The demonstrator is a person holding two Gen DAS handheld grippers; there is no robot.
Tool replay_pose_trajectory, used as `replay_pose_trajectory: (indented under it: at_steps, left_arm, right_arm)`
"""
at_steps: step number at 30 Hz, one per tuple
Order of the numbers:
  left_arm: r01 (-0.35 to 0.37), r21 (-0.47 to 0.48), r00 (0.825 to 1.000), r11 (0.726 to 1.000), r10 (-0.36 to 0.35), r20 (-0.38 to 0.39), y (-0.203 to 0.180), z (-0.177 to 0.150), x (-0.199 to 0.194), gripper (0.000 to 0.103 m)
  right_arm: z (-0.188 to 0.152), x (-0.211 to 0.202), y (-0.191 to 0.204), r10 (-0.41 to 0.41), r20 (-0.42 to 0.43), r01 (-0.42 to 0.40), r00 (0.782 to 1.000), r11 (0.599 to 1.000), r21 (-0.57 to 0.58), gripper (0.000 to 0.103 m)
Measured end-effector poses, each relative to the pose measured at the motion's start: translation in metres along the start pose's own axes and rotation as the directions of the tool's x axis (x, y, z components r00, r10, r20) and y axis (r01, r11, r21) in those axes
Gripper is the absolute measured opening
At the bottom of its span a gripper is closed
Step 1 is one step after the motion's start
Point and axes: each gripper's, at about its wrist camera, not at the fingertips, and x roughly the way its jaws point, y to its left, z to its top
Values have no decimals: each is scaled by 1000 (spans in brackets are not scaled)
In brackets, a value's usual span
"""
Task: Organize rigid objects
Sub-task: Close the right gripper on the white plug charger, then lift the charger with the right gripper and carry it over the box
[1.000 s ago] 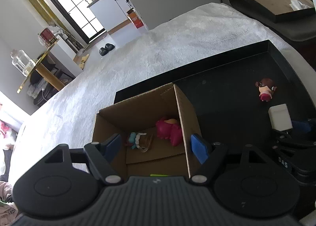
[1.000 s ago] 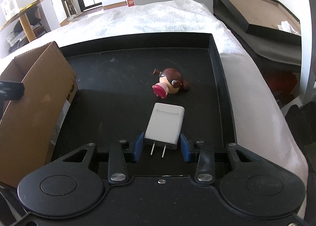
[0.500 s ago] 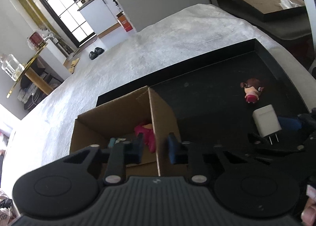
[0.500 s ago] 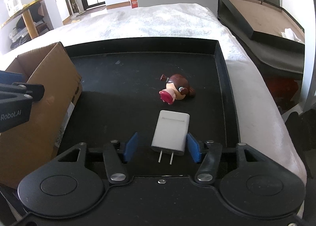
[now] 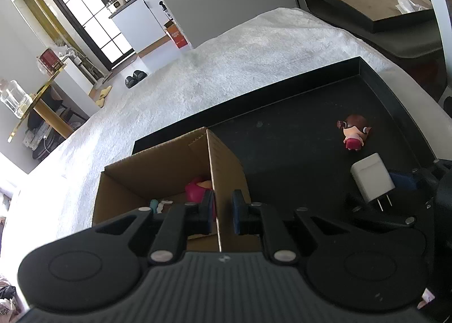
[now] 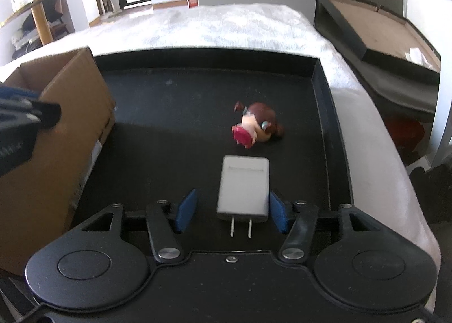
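White rectangular wall charger with two metal prongs [image 6: 243, 187] lies flat on the floor of a shallow black tray [image 6: 325, 102], just below the centre of the right wrist view, its prongs pointing toward the camera. The right hand-held gripper [image 6: 231, 211] has its blue-padded fingers spread apart on either side of the charger's lower end; the right pad sits just beside the charger's edge, and whether it touches cannot be told, while the left pad stands clear with a gap of bare tray between. Just above the charger, slightly right of centre, a small brown-haired doll figure in a pink dress [image 6: 255, 126] lies on its side on the tray.

At the left of that view stands an open brown cardboard box [image 6: 70, 125] on the same tray. In the left wrist view the box [image 5: 158, 164] fills the middle, and the left hand-held gripper [image 5: 221, 214] straddles its right wall near the lower centre of the frame, one pad inside the box and one outside. The pads are drawn close together around the thin cardboard, though whether they press it cannot be told. Inside the box a magenta toy [image 5: 196, 190] shows behind the inner pad, and a small teal-tipped item [image 5: 154, 204] lies to its left. The charger [image 5: 371, 177] and doll [image 5: 353, 132] appear at the right of this view. The tray rests on a white fuzzy bed cover [image 5: 226, 68].
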Motion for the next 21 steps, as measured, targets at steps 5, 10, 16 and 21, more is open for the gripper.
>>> replay_pose_trajectory:
  at_steps: [5,10,16,21]
  left_arm:
    - [19,-19,1000,1000,-19,-5,7,1,-4,14]
    - [45,-39,999,998,-45,-7,14,-1,-12,14]
    - [77,-50,997,996,-78,-9,25,-2,-23,16]
    - [87,-86,996,992,-88,-8,40,-4,-31,17]
  right_arm:
    - [1,-7,-6,12,-4,-11,1000,1000,18,37]
    - [6,-22,-2,14,15,-14,1000,999,36,37]
    - [12,-44,5,12,35,-13,999,999,34,37]
    - [23,-63,7,0,59,-3,998,999,37,37]
